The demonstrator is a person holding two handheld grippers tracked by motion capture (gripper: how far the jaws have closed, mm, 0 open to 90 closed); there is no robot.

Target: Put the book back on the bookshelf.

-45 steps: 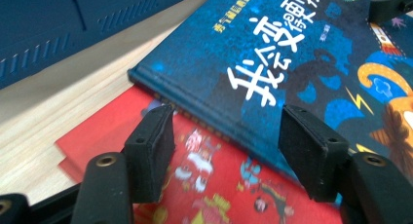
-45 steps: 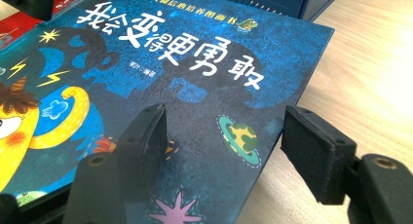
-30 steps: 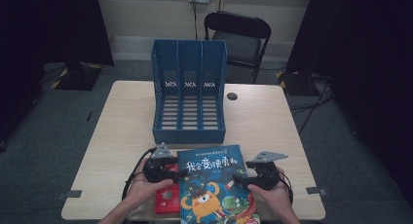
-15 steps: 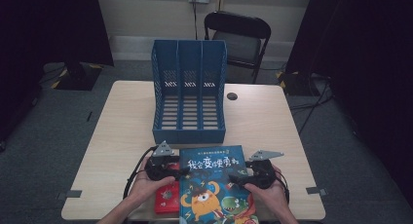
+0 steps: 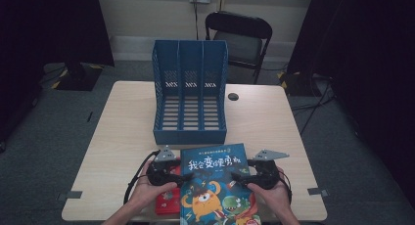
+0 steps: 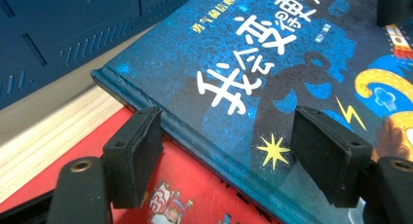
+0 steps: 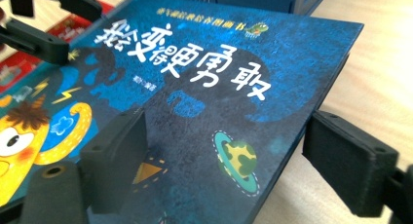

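A: Nearest the person, what lies at the front edge of the surface (image 5: 122, 137)?

B: A blue picture book (image 5: 218, 186) with white Chinese title characters, an orange monster and a green one on its cover. It lies flat, partly on top of a red book (image 5: 169, 203) that shows at its left.

A: And the two tools?

B: The left gripper (image 5: 183, 177) meets the blue book's left edge; the right gripper (image 5: 238, 176) meets its right edge. Each is held in one hand.

A: State of the fingers?

B: In the left gripper view the fingers (image 6: 134, 156) stand apart, straddling the book's spine edge, one over the red book and one over the blue cover; they have just been opening. In the right gripper view the fingers (image 7: 114, 158) also stand apart, astride the book's edge, one over the cover and one over the bare wood; they have just been closing a little. Neither pair presses the book.

A: Farther back?

B: A blue three-slot file rack (image 5: 191, 95) just beyond the book, then a black folding chair (image 5: 240, 39) behind the surface.
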